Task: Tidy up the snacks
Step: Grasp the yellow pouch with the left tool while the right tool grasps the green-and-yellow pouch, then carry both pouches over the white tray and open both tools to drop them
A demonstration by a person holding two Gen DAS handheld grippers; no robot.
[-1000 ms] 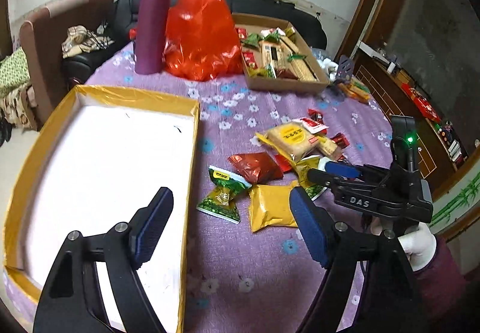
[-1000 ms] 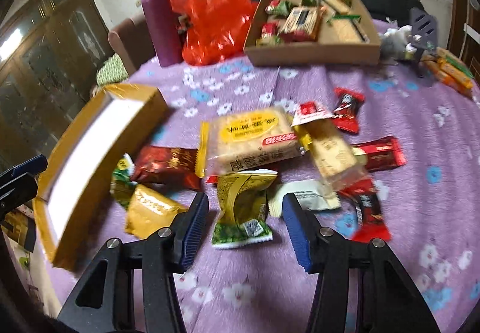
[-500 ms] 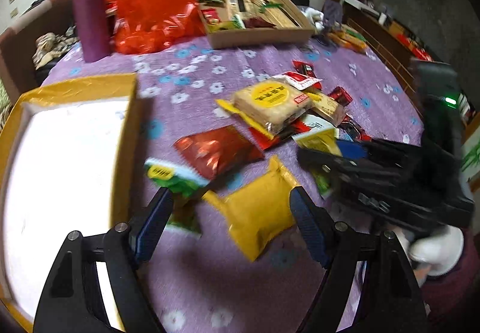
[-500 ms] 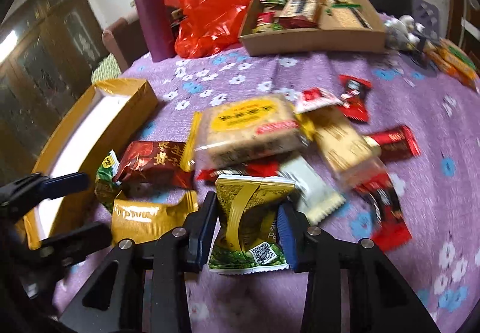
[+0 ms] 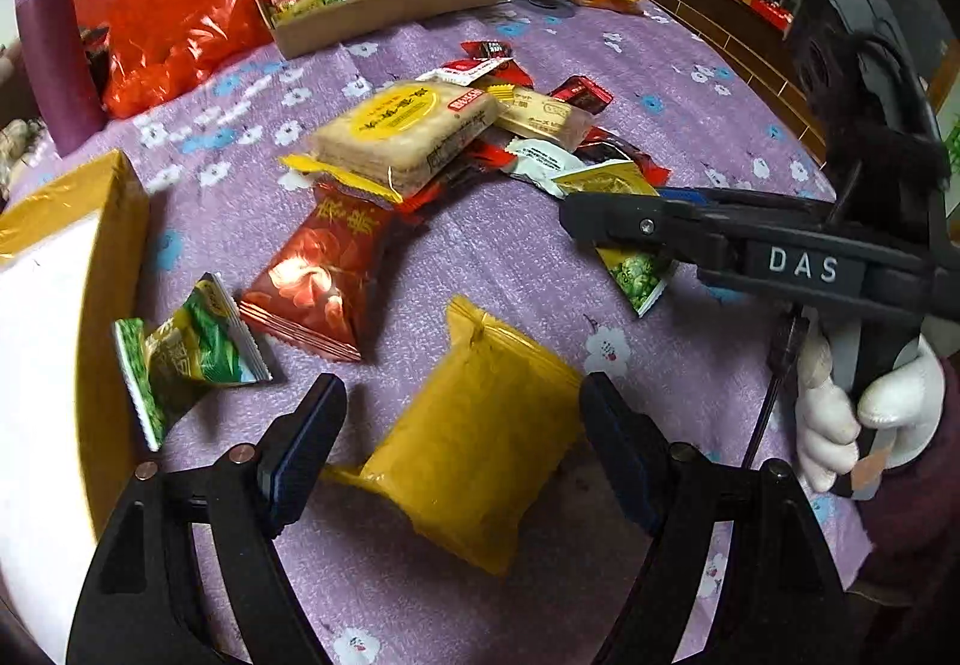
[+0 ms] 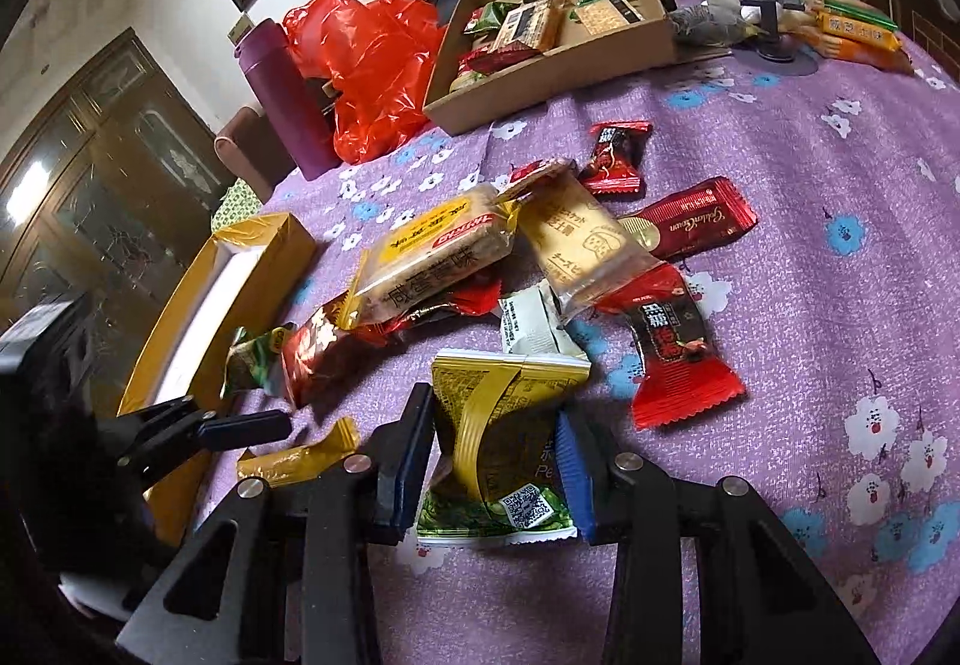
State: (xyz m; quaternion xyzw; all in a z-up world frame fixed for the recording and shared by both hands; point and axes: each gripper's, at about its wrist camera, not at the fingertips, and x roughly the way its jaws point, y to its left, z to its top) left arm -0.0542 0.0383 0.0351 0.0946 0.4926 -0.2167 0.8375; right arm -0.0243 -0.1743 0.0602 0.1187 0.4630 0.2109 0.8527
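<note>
- Left gripper [image 5: 462, 461]: jaws spread wide on either side of a yellow packet [image 5: 474, 455] lying flat on the purple flowered tablecloth [image 5: 480, 257]; the fingers are close to the packet's sides, contact not clear.
- Right gripper [image 6: 495, 464]: jaws drawn narrow, pinching a green-and-yellow packet [image 6: 501, 443] by its sides; the packet's lower edge is at the cloth.
- Seen from the left camera, the right gripper [image 5: 576, 215] reaches in from the right, held by a white-gloved hand [image 5: 864, 419].
- Yellow-rimmed tray [image 5: 114, 269] at the left edge, white inside; a green packet [image 5: 186, 347] leans against its wall.
- Red packet [image 5: 324, 275] just beside the green one.
- Loose pile mid-table: large cracker pack [image 5: 408, 131] on top of smaller wrapped snacks.
- Far side: cardboard box [image 6: 552, 71] holding snacks, red plastic bag [image 6: 372, 65], purple bottle [image 6: 288, 107].
</note>
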